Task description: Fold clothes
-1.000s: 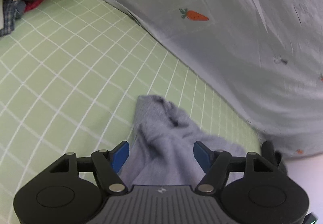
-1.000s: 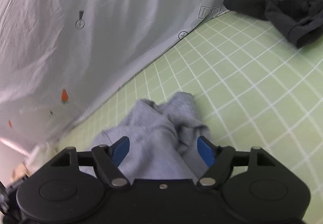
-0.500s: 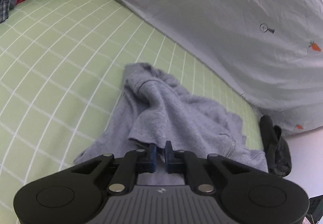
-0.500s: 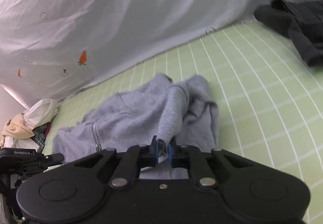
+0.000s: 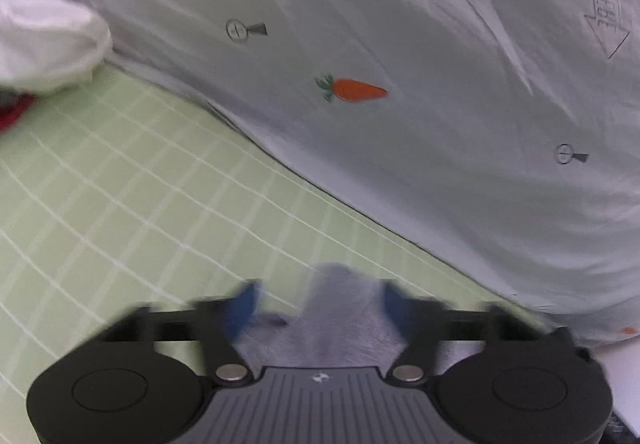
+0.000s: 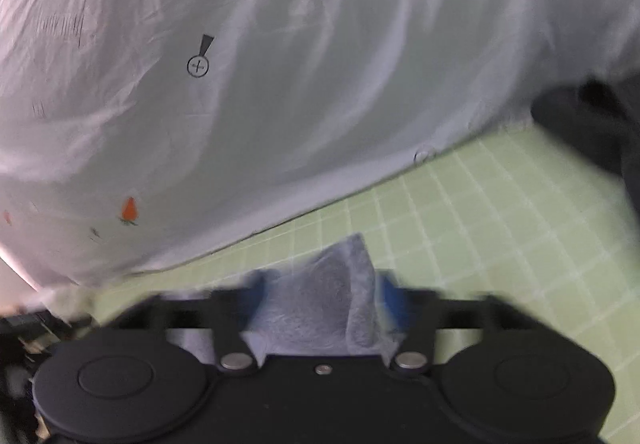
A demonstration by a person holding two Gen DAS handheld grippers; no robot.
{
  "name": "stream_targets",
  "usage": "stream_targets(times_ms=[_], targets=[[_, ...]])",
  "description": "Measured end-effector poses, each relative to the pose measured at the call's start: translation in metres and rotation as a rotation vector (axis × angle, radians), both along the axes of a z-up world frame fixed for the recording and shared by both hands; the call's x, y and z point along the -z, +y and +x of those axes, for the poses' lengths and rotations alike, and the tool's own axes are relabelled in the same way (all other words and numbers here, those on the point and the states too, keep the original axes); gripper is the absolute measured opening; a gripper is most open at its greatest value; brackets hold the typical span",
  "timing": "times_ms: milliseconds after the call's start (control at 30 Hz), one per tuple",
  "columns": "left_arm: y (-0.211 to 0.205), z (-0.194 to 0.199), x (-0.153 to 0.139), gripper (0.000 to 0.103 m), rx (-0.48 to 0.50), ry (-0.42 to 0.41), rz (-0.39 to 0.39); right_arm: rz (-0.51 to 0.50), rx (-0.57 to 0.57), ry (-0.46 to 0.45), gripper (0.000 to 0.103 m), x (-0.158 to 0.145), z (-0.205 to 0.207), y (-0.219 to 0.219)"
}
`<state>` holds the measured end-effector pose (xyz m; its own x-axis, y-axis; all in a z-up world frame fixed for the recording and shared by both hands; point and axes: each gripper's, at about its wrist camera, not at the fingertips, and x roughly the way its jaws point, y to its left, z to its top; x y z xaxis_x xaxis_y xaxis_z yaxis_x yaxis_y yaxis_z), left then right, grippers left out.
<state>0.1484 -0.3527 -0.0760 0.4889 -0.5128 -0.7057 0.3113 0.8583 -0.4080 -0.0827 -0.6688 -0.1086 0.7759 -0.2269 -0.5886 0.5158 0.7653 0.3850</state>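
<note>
Both my left gripper (image 5: 318,306) and right gripper (image 6: 320,298) have jaws spread wide around the grey hoodie (image 5: 340,318), so closing now risks bunching several layers.

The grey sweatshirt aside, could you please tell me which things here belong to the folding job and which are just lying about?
In the job:
grey sweatshirt
left claw, open
right claw, open
green checked sheet underneath

Lying about:
carrot-print cover
dark garment
white cloth
red item
</note>
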Motion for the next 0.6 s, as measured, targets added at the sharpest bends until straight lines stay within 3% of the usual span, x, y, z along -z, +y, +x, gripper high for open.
stream_targets(times_ms=[67, 167, 300, 467, 600], targets=[[0.003, -0.005, 0.005, 0.095, 0.034, -0.030, 0.053, -0.099, -0.039, 0.068, 0.095, 0.002, 0.002, 0.010], [0.006, -0.016, 0.024, 0.098, 0.102, 0.009, 0.144, -0.165, -0.102, 0.196, 0.099, 0.021, -0.003, 0.022], [0.009, -0.032, 0.049, 0.098, 0.193, 0.065, 0.247, -0.071, -0.102, 0.286, 0.100, 0.053, -0.016, 0.030], [0.012, -0.041, 0.068, 0.100, 0.240, 0.128, 0.175, 0.105, -0.045, 0.232, 0.103, 0.073, -0.034, 0.026], [0.013, -0.039, 0.073, 0.103, 0.232, 0.152, 0.069, 0.120, -0.109, 0.214, 0.103, 0.075, -0.031, 0.029]])
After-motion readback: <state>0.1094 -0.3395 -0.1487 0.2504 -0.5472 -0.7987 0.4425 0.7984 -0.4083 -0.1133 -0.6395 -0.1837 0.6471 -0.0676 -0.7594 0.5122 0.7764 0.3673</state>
